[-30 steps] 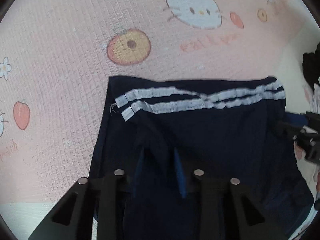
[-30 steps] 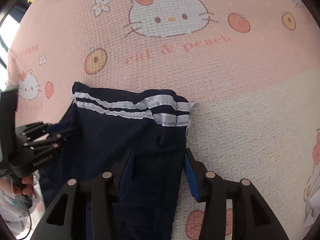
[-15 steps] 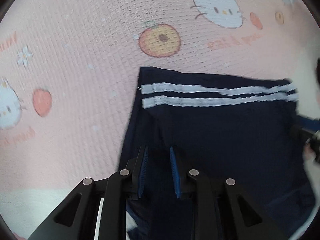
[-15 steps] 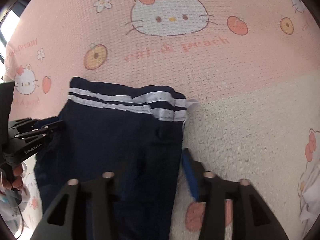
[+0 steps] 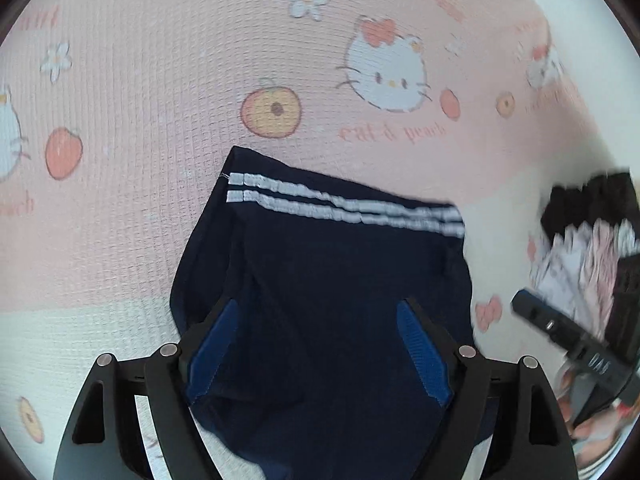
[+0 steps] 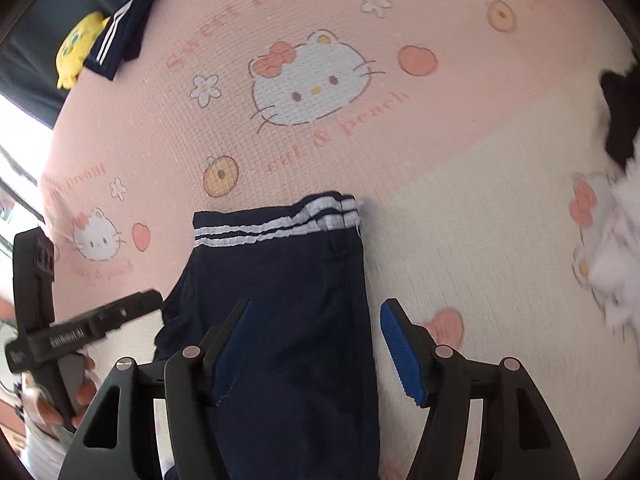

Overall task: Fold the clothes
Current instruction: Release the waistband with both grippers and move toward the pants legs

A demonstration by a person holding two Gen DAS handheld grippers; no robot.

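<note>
1. Two white stripes cross the far edge of our navy shorts (image 5: 328, 288), which lie folded and slightly wrinkled on the pink cat-print blanket (image 5: 140, 100).
2. Our left gripper (image 5: 320, 344) is opening above the shorts, pads clear.
3. Our right gripper (image 6: 316, 348) is opening too; the shorts' edge runs toward 12 o'clock between its fingers.

Left gripper (image 5: 320, 344): black frame with cut-out arms, round silver screws at the joints, two fingers lined with ribbed blue pads (image 5: 420, 354). Right gripper (image 6: 316, 344) is the same build: black frame, silver screws, blue ribbed pads. Seen from the side, the left gripper's black body bears small white lettering, and fingers (image 6: 84, 394) wrap its handle
</note>
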